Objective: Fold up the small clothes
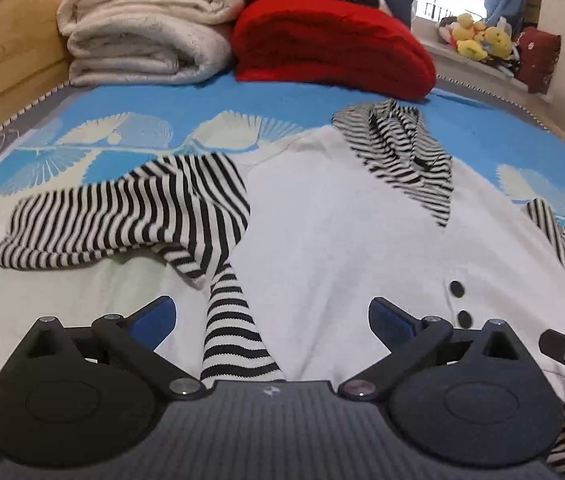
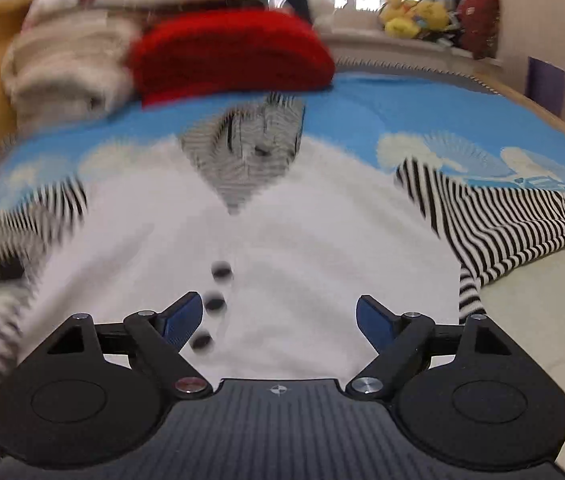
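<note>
Left wrist view: left gripper (image 1: 270, 316) spread wide, nothing between the blue pads, hovering over the near hem of the white knit top with black-and-white striped sleeves and collar (image 1: 342, 232). Top lying flat, front up, on the blue bedspread with pale fan pattern (image 1: 210, 100). Striped left-side sleeve (image 1: 122, 216) crumpled and folded back toward the body. Two black buttons (image 1: 460, 302) visible near the hem. Folded cream blankets (image 1: 142, 36) and red knit bundle (image 1: 330, 44) stacked at the far end of the bed.

Right wrist view, motion-blurred: right gripper (image 2: 280, 318) also spread, empty, above the white front near the button row. Opposite striped sleeve (image 2: 494, 216) stretched out sideways onto the bedspread.
</note>
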Available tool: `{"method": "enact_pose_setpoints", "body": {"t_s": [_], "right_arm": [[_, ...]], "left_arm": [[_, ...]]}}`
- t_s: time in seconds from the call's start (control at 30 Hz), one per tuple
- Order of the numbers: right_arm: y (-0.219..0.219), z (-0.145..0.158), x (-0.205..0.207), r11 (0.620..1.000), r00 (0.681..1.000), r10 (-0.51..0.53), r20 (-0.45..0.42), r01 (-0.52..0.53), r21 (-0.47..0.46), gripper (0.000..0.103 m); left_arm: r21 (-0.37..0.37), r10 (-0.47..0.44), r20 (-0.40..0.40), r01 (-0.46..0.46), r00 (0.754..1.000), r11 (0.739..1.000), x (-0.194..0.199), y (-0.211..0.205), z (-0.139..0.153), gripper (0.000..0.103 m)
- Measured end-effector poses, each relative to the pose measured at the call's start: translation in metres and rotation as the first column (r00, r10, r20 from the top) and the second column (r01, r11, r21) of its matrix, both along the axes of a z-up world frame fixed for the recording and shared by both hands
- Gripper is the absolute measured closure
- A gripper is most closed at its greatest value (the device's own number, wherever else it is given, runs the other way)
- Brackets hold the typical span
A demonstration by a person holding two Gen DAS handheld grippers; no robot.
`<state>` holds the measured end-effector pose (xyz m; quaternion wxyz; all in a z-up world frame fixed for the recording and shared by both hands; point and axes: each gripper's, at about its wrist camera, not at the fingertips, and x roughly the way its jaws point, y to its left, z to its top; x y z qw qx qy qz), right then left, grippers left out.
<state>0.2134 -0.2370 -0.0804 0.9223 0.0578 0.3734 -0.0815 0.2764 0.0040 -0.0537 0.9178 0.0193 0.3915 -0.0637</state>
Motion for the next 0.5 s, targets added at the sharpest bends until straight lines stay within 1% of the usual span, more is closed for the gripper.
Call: {"method": "enact_pose_setpoints", "body": {"t_s": [0.07, 0.23, 0.37, 0.5], "right_arm": [[0.002, -0.003, 0.005, 1.0, 1.0, 0.004, -0.009, -0.004, 0.006, 0.018], [0.003, -0.011, 0.017, 1.0, 0.999, 0.003, -0.046, -0.003, 0.008, 0.018], [-0.003, -0.017, 0.027, 0.999, 0.997, -0.015, -0.076, 0.017, 0.028, 0.018], [-0.007, -0.021, 0.03, 0.999, 0.995, -0.033, -0.094, 0.037, 0.04, 0.018]], "left_arm": [[0.004, -0.007, -0.024, 0.008, 1.0, 1.0, 0.009, -0.001, -0.006, 0.0], [0.044, -0.012, -0.022, 0.013, 1.0, 0.999, 0.019, -0.005, -0.013, 0.0], [0.027, 0.003, -0.058, -0.002, 0.998, 1.0, 0.023, -0.002, -0.019, 0.0], [0.036, 0.021, -0.056, -0.019, 0.998, 0.999, 0.025, 0.0, -0.019, 0.0]]}}
